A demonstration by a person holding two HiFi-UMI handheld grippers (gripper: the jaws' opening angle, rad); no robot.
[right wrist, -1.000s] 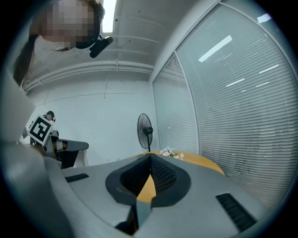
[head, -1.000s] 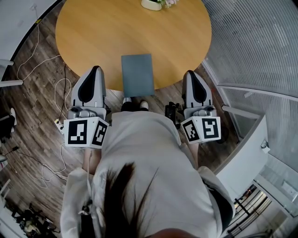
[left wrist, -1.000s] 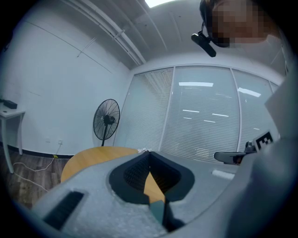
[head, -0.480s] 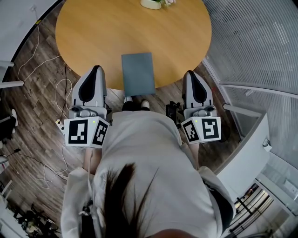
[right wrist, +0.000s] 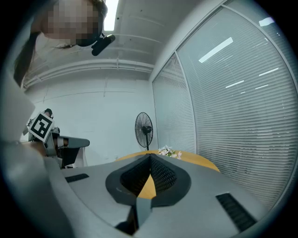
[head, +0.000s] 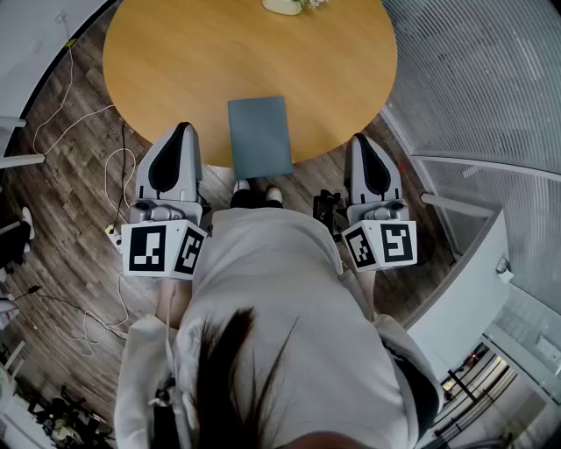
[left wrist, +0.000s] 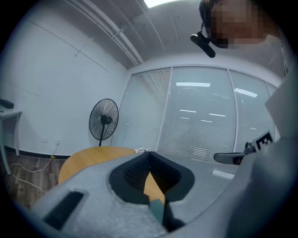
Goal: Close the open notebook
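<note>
A grey-blue notebook [head: 259, 136] lies closed and flat on the round wooden table [head: 175, 61], at its near edge. My left gripper [head: 180, 130] hovers beside the table's rim, to the left of the notebook and apart from it. Its jaws meet at the tip with nothing between them [left wrist: 149, 153]. My right gripper [head: 361, 138] is held off the table's edge to the right of the notebook, also clear of it. Its jaws are together and empty [right wrist: 150, 155]. Both point roughly level, out over the table.
A small pot with flowers [head: 289, 7] stands at the table's far edge. White cables [head: 79, 131] trail over the wood floor on the left. A glass wall with blinds [head: 491, 88] runs along the right. A standing fan [left wrist: 103, 122] is beyond the table.
</note>
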